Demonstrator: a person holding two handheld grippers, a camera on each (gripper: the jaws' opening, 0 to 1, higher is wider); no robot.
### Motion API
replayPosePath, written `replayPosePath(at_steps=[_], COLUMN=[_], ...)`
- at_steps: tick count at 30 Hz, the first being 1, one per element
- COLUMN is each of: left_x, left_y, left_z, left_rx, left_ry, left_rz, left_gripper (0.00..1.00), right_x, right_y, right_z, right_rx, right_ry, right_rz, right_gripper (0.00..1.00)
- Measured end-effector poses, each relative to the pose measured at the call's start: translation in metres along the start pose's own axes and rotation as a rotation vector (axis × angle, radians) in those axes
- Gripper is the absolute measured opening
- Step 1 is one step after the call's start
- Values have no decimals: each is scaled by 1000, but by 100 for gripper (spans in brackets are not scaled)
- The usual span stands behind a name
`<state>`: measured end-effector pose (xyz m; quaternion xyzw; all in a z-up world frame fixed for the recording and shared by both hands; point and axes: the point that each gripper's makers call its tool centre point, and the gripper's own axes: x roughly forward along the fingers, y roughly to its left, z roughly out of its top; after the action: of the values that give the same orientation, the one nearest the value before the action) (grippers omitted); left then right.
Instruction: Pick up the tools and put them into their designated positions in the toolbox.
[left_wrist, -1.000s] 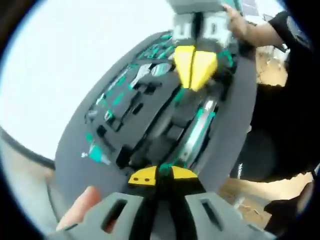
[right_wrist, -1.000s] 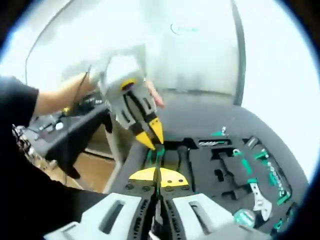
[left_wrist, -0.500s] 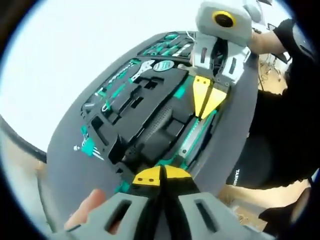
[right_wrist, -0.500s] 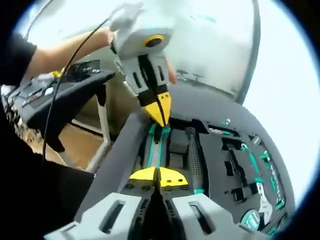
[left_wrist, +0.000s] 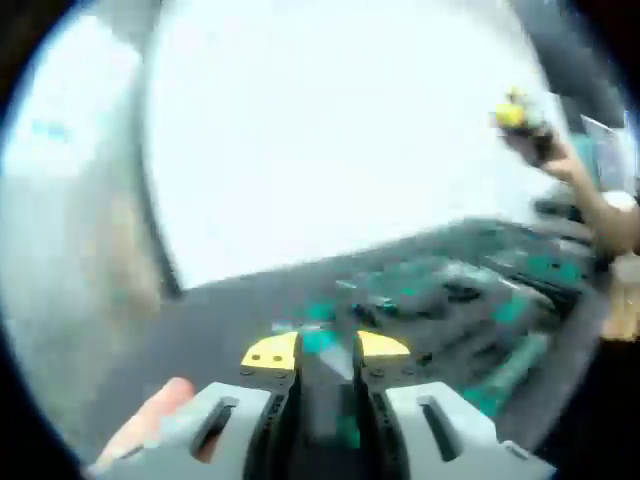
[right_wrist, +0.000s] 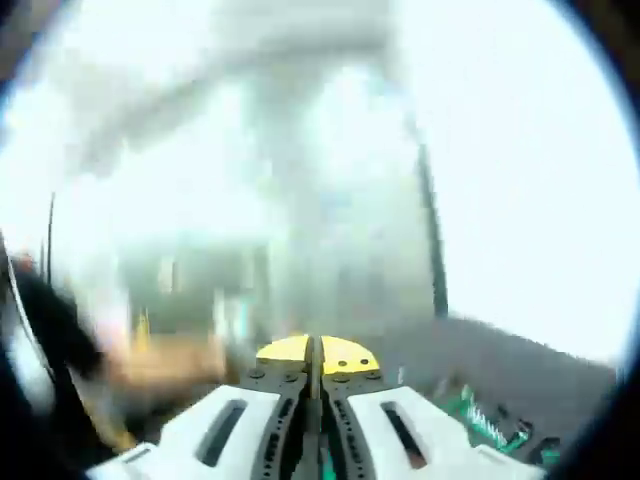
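**Both views blurred above the toolbox**

The toolbox lies ahead on grey felt — tools smeared teal. Left gripper is parted with nothing between; right gripper is pressed closed, seemingly empty. Steady first, then pick a target.

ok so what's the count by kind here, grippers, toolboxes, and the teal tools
grippers: 2 (left gripper, right gripper)
toolbox: 1
teal tools: too blurred to count
total: 3 countable things
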<state>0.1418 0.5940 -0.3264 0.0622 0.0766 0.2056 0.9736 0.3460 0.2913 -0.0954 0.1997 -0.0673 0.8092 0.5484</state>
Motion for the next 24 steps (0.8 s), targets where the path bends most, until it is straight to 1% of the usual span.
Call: replayPosePath(at_steps=[1,2,3,4,5,6,7,8,9,10,11,12,13,14,15,16,17,18,19,20,22,23,24], left_x=[-1,-1,-2,0,5,8,12,17,24,33,40,48,55,68,72,84,92,103,106,114,134,147,154], left_y=[6,-1,-5,2,12,14,6,3,3,1,-1,-5,-4,-5,-6,-6,-5,-3,-6,-5,-5,-1,4], left_z=[-12,-16,-27,-33,-39,-42,-41,-39,-39,-40,-41,-44,-46,-47,-47,-47,-47,-48,-49,-48,-43,-42,-43], left_rx=[-13,-24,-28,-1,26,45,56,50,57,79,98,125,119,80,59,2,-34,-69,-90,-111,-110,-89,-47], left_ry=[29,33,88,124,160,186,204,192,195,213,217,237,259,256,256,263,269,287,306,312,298,294,300], left_rz=[12,-10,-31,-21,4,11,13,14,18,28,29,43,61,71,74,87,99,110,116,117,113,129,135], left_gripper=[16,16,16,16,16,16,17,17,18,23,27,32,34,33,32,32,32,32,32,32,32,32,32], right_x=[-17,-32,-41,-52,-59,-65,-73,-79,-83,-87,-93,-96,-102,-104,-109,-111,-113,-113,-113,-115,-116,-116,-117], right_y=[-11,-21,-25,-27,-27,-26,-26,-21,-21,-21,-21,-21,-19,-19,-18,-18,-17,-17,-17,-19,-19,-19,-21], right_z=[29,47,60,79,91,103,116,120,127,132,137,140,144,147,151,152,153,154,153,154,155,154,155], right_rx=[-46,-115,-149,-175,-190,-212,-236,-257,-274,-282,-289,-290,-292,-285,-276,-274,-271,-270,-268,-268,-270,-265,-257], right_ry=[-55,-66,-83,-127,-157,-185,-214,-225,-242,-256,-259,-266,-283,-296,-312,-318,-323,-324,-321,-320,-325,-324,-325], right_rz=[-40,-90,-113,-137,-145,-149,-166,-174,-186,-201,-213,-221,-229,-235,-242,-243,-244,-245,-252,-258,-263,-263,-264], right_gripper=[6,6,7,8,10,11,12,13,13,13,14,14,14,14,14,14,14,14,14,14,13,13,13])
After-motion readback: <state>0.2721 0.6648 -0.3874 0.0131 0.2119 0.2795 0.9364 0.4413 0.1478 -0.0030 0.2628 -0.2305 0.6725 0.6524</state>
